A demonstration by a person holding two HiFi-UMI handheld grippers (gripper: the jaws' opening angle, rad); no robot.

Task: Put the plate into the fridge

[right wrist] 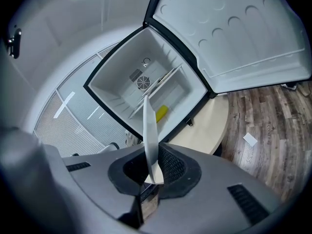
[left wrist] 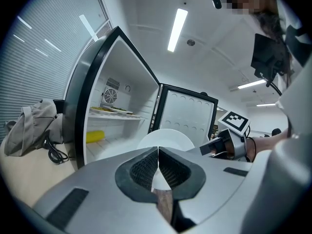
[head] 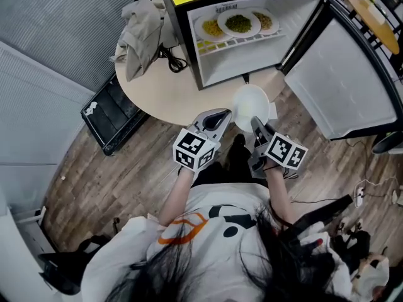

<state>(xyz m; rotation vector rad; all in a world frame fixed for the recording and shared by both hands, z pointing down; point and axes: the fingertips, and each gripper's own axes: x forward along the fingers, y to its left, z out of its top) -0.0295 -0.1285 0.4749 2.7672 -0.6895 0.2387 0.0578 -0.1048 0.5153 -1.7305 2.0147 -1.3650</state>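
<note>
The white plate [head: 250,106] is empty and is held in the air over the near edge of the round table [head: 164,96], just in front of the open fridge [head: 182,30] and not yet inside it. The right gripper [head: 257,126] is clenched on the near rim of the plate. In the right gripper view the plate stands edge-on between the two ribbed pads [right wrist: 170,165], and both pads press on it.

The left gripper [head: 221,116] is closed with nothing in it. In the left gripper view its two jaws meet along one line, and the plate shows behind them, not between them. From the head view its tip is just beside the left rim of the plate; I cannot tell if it touches.

The fridge stands at the far side of the table, and its door [head: 340,80] is swung wide to the right. On the upper shelf there are three plates with food [head: 238,22] in a row. A yellow thing [left wrist: 95,136] lies lower in the fridge, at the left side. At the far left edge of the table lies a grey bag [head: 141,33], with a black cable [head: 173,60] between it and the fridge. Under the table is a wooden floor [head: 113,175]
</note>
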